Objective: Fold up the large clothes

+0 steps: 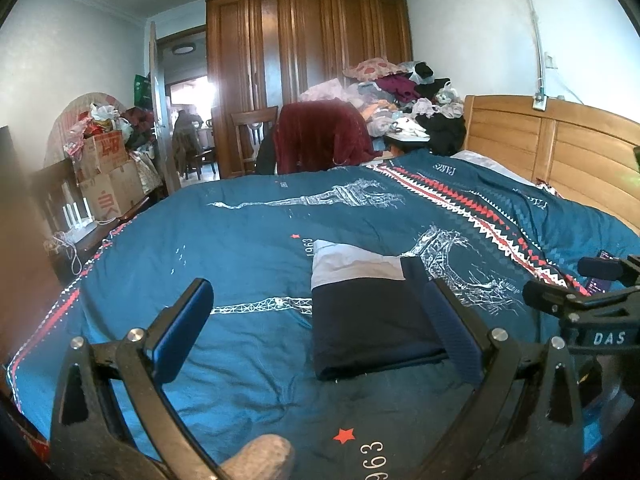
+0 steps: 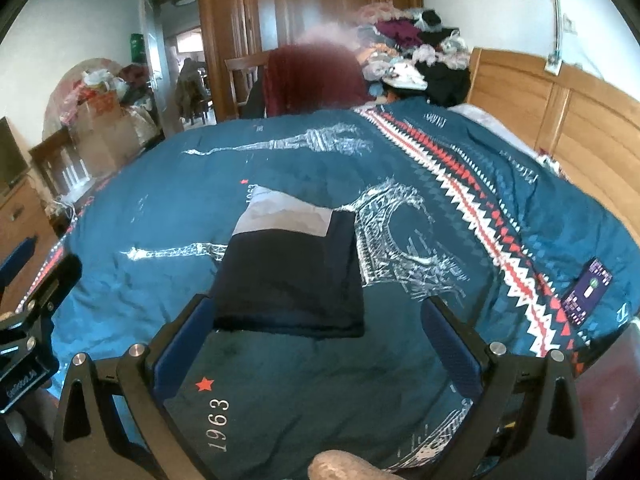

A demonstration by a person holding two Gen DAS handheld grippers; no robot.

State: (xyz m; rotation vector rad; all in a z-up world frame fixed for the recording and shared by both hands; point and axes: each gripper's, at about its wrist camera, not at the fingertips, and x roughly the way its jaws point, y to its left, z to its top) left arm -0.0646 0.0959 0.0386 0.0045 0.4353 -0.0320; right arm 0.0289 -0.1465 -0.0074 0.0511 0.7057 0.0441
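Although the job was to fold large clothes, the one garment (image 1: 368,320) in front of me already lay as a compact rectangle: dark navy cloth with a pale grey band at its far end, its edges squared and the near fold fairly straight. It rested flat on the teal quilt (image 1: 240,248), near the middle of the bed, beside the printed bridge and just past the "1963" lettering. I judged the folding of this piece to be as good as finished; at most a last halving or a move to a pile remained, and nothing in view told me which.

My left gripper (image 1: 320,332) hung above the quilt, fingers spread wide and holding nothing, with the right finger overlapping the bundle's near right corner in the view; I could not tell whether it touched. My right gripper (image 2: 320,332) was likewise released and empty, its left finger close to the near left corner of the garment (image 2: 292,276).

Further out, a phone (image 2: 586,292) with a lit screen lay on the quilt to my right, well apart from the bundle. Beyond the bed, a heap of unsorted clothes (image 1: 404,96) was stacked beside the wooden headboard (image 1: 560,148), before a brown wardrobe (image 1: 308,60). If those belonged to the task, most of the work was still ahead.
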